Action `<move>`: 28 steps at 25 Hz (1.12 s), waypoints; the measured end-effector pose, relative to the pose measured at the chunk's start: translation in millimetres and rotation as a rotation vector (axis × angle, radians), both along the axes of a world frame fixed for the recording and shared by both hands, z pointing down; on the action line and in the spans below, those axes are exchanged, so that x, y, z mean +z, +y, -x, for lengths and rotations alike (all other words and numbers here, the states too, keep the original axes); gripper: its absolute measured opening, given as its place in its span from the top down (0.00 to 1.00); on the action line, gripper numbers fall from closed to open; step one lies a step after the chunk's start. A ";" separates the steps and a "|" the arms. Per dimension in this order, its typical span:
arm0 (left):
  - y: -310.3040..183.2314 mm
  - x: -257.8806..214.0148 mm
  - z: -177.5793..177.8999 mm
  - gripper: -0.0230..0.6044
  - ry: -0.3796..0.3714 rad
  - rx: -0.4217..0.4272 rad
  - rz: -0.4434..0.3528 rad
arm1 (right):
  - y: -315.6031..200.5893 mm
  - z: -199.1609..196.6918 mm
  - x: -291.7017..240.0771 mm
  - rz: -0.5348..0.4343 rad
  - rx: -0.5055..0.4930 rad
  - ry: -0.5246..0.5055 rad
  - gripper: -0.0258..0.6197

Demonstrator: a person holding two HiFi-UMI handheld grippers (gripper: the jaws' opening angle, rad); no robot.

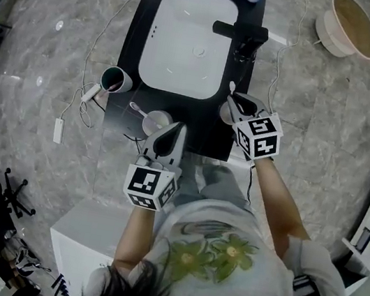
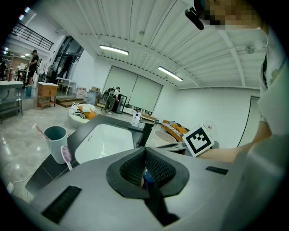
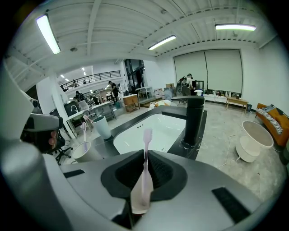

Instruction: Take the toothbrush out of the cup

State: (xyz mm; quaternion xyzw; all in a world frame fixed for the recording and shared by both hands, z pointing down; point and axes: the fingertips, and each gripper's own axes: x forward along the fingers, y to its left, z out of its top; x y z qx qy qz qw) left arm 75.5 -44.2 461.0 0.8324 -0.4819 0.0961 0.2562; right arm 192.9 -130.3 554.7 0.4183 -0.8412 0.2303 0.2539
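Observation, right tongs (image 3: 145, 155): the right gripper view shows them clamped on the toothbrush (image 3: 144, 171). Its pale handle is pinched between the pads and its head stands upright above them. The head view shows only the brush head (image 1: 231, 88) poking out past these tongs (image 1: 237, 103). It places them over the right near corner of the black bench (image 1: 136, 22), just near of the black faucet (image 1: 244, 34) and beside the white sink (image 1: 189, 45).

Observation, left tongs (image 2: 144, 151): the left gripper view shows the pads meeting at the tips. A small blue patch sits low in the gap and cannot be identified. From overhead these tongs (image 1: 165, 137) hang at the near edge of the bench, just beside the white cup (image 1: 156, 121).

Containers: the white cup holds a lilac-headed brush (image 1: 135, 108) leaning to the left. The left gripper view shows that brush (image 2: 66, 154) but not its cup, which the gripper body hides. The right gripper view shows both. The teal cup (image 1: 117, 81) stands at the left edge of the bench, well apart from both tongs, with a pink brush (image 2: 40, 131) inside.

The gripped toothbrush is clear of every cup, held in the air above the bench. A pale round vessel lies just left of the right tongs, partly hidden.
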 end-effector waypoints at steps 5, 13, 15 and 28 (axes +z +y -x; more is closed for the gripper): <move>3.9 -3.6 0.7 0.93 0.004 -0.007 -0.006 | 5.2 0.1 -2.2 0.017 -0.009 -0.021 0.88; 6.2 -10.1 -3.4 0.93 0.002 -0.005 -0.023 | 8.1 -3.6 -15.4 0.007 -0.008 -0.049 0.88; 7.7 -13.0 -5.8 0.93 0.001 -0.003 -0.029 | 8.9 -4.8 -21.4 0.000 -0.007 -0.058 0.88; 28.8 -35.6 -22.5 0.93 -0.016 -0.012 -0.078 | 19.2 -17.9 -96.0 -0.129 -0.035 -0.144 0.88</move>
